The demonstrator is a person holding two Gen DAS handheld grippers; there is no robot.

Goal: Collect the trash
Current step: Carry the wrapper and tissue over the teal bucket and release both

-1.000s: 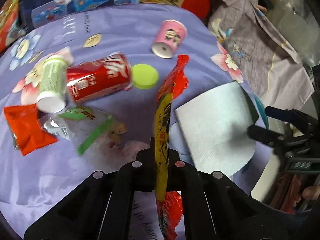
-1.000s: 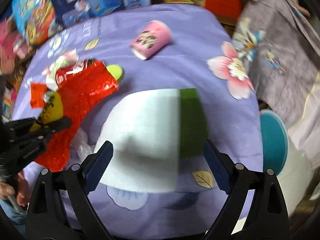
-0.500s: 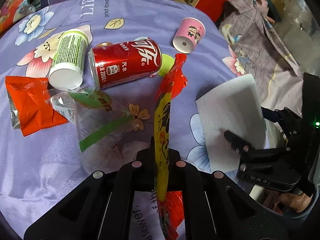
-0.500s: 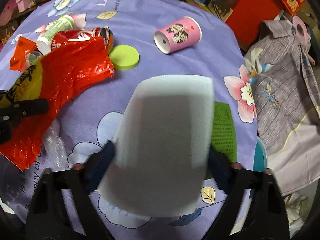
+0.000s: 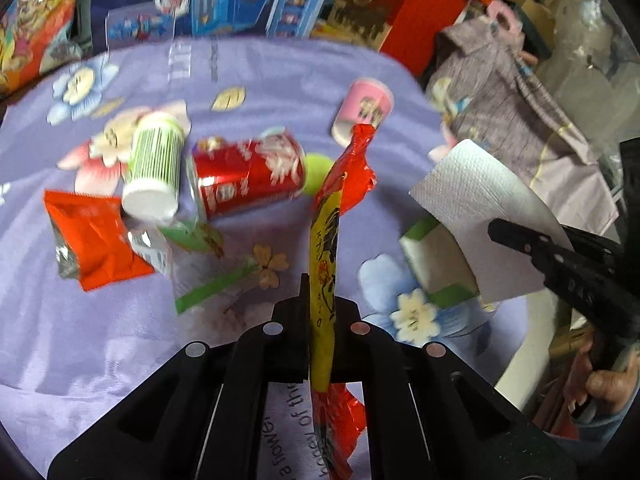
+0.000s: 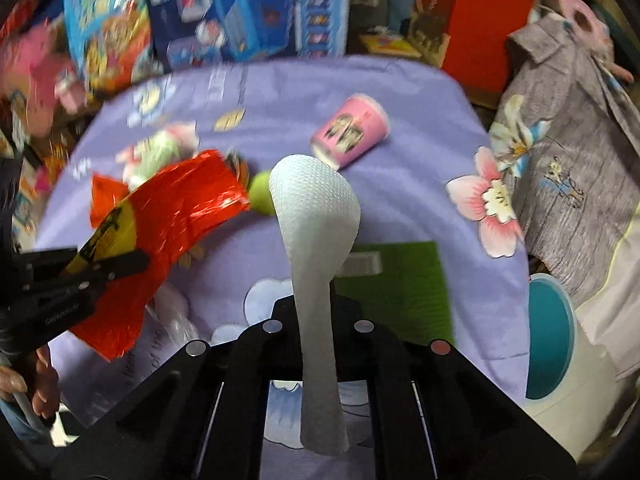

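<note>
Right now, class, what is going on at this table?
A person is clearing trash with two handheld grippers. The left gripper is shut on a red and yellow snack wrapper; the right gripper is shut on a white paper towel. A red can and pink cup lie on the purple cloth.

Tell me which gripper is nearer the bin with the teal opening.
Right. The right gripper, holding a paper towel, sits beside the bin; the left gripper is across the table.
</note>
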